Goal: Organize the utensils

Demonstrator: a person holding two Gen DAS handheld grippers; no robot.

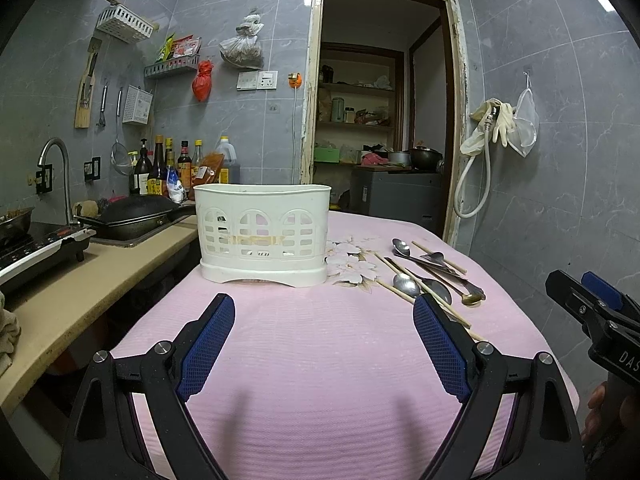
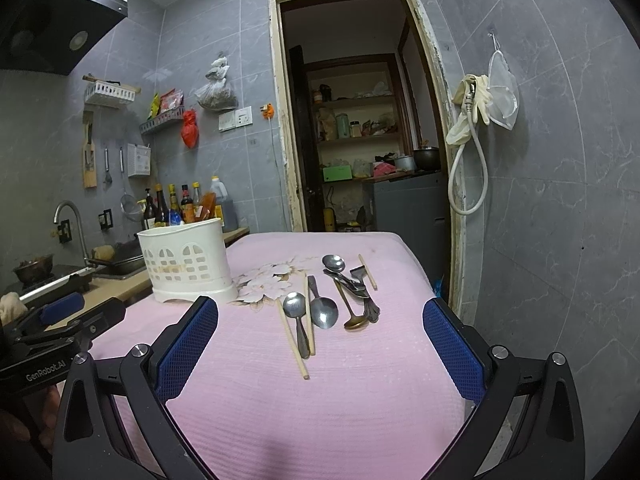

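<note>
A white slotted utensil holder (image 1: 264, 232) stands at the far left of the pink tablecloth (image 1: 320, 360); it also shows in the right wrist view (image 2: 188, 264). To its right lies a loose pile of metal spoons (image 2: 324, 312) and wooden chopsticks (image 2: 294, 348), with a brass spoon (image 2: 356, 322) among them; the pile shows in the left wrist view too (image 1: 424, 276). My left gripper (image 1: 324, 312) is open and empty, in front of the holder. My right gripper (image 2: 320, 320) is open and empty, just short of the pile.
A beige counter (image 1: 100, 280) with a wok (image 1: 132, 216), stove, sink tap and sauce bottles (image 1: 176, 168) runs along the left of the table. An open doorway (image 1: 380, 120) lies behind. The table's right edge drops off near a grey tiled wall.
</note>
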